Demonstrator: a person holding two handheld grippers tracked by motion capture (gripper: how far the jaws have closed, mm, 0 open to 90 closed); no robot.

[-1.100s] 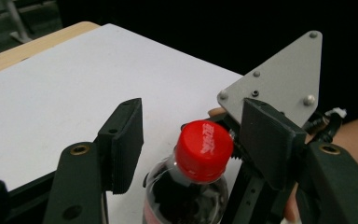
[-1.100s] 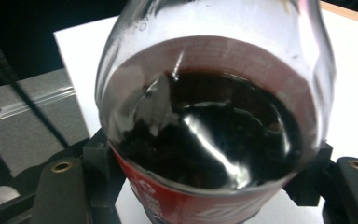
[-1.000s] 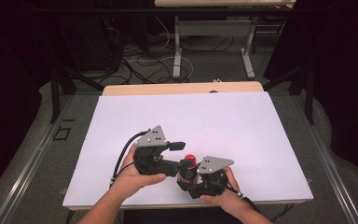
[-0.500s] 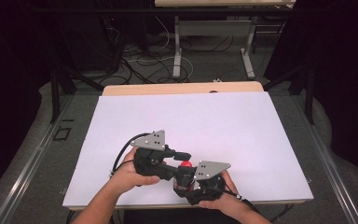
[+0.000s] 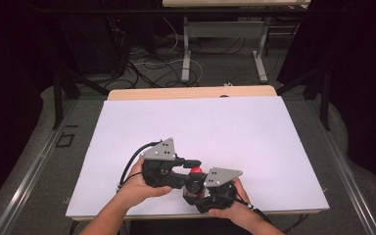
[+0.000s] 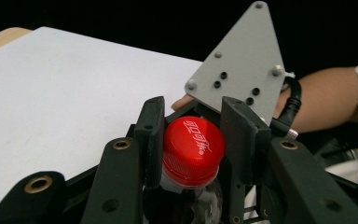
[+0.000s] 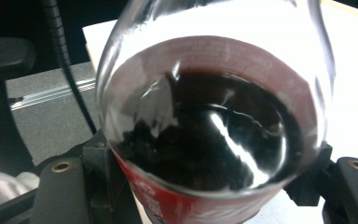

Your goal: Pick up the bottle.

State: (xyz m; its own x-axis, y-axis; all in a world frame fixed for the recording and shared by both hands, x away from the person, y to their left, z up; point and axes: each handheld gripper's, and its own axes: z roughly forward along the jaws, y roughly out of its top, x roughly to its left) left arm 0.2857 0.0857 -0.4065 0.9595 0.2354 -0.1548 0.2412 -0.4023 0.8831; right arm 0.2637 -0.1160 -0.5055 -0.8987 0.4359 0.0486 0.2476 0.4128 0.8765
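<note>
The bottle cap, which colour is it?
Red, with white lettering on top: the bottle cap shows best in the left gripper view.

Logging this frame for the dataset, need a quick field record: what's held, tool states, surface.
surface: white table
object: cola bottle with dark liquid, red cap on
left tool: jaws have just been closing, now shut on the cap, one pad each side
right tool: shut on the bottle body, at the red label
bottle pose: held between both tools near the table's front edge, cap toward the left tool
hands: one on each tool, entering from the bottom of the high view
</note>
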